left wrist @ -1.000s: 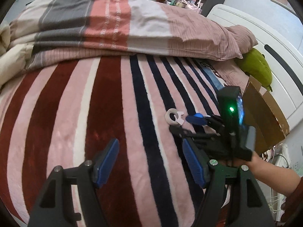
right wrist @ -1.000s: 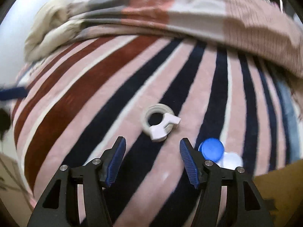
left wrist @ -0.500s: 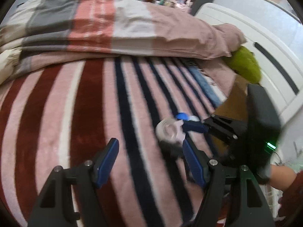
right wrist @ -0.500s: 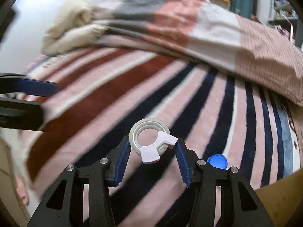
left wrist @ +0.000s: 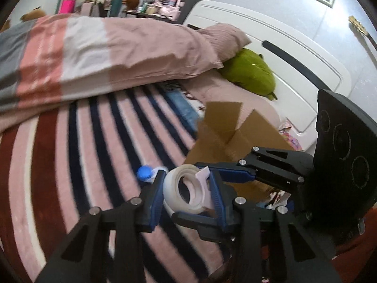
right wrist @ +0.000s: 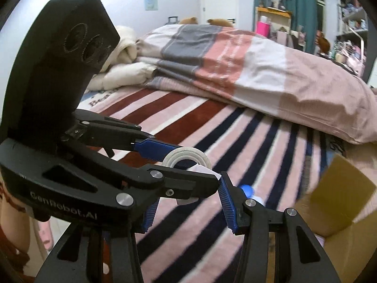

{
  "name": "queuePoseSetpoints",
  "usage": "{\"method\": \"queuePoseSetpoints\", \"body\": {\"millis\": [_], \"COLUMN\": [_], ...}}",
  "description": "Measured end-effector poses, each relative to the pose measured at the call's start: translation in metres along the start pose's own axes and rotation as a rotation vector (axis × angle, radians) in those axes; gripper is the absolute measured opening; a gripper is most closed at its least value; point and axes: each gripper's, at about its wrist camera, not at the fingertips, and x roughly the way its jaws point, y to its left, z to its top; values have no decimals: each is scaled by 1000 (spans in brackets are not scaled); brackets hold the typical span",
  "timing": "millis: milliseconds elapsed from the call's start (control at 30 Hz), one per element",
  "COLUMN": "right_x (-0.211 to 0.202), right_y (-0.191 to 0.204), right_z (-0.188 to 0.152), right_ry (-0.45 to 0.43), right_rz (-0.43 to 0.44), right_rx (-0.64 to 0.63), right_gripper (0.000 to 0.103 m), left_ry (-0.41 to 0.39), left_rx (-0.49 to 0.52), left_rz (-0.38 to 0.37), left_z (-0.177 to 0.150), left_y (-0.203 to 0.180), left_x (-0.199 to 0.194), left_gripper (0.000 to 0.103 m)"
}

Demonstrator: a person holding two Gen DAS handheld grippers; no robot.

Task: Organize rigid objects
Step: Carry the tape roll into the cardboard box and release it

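A white tape roll with a small pink-white dispenser tab (left wrist: 186, 189) is held above the striped blanket. My left gripper (left wrist: 187, 194) is shut on the roll, one blue pad on each side. My right gripper (left wrist: 207, 184) reaches in from the right and also grips the roll, across the left one. In the right wrist view the tape roll (right wrist: 186, 158) sits between the left gripper's fingers (right wrist: 157, 149), with my right gripper (right wrist: 188, 208) closed around it from below. A blue-capped white bottle (left wrist: 144, 173) lies on the blanket behind.
An open cardboard box (left wrist: 232, 131) stands at the bed's right edge, also in the right wrist view (right wrist: 339, 202). A folded duvet (left wrist: 94, 54) fills the far side. A green plush (left wrist: 249, 73) lies by the white headboard (left wrist: 294, 54).
The right gripper lifted the tape roll off the blanket. The left gripper swung right and closed on the roll, so both now hold it in the air.
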Motion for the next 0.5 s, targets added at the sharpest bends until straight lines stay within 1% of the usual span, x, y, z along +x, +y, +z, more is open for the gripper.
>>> {"method": "queuePoseSetpoints", "body": {"millis": [100, 200, 367, 500], "right_x": [-21, -39, -58, -65], "right_y": [-22, -48, -93, -122], "right_z": [-1, -4, -21, -35], "right_ry": [-16, -20, 8, 35], "right_rz": [-39, -83, -140, -161], "right_rx": [26, 46, 107, 141], "right_gripper": [43, 43, 43, 43], "left_ry": [4, 31, 93, 140], "left_rx": [28, 77, 128, 151], "left_rz": [-27, -35, -56, -57], "left_z": [18, 35, 53, 61], "left_y": [-22, -51, -85, -103], "left_x": [12, 35, 77, 105], "left_gripper": [34, 34, 35, 35]}}
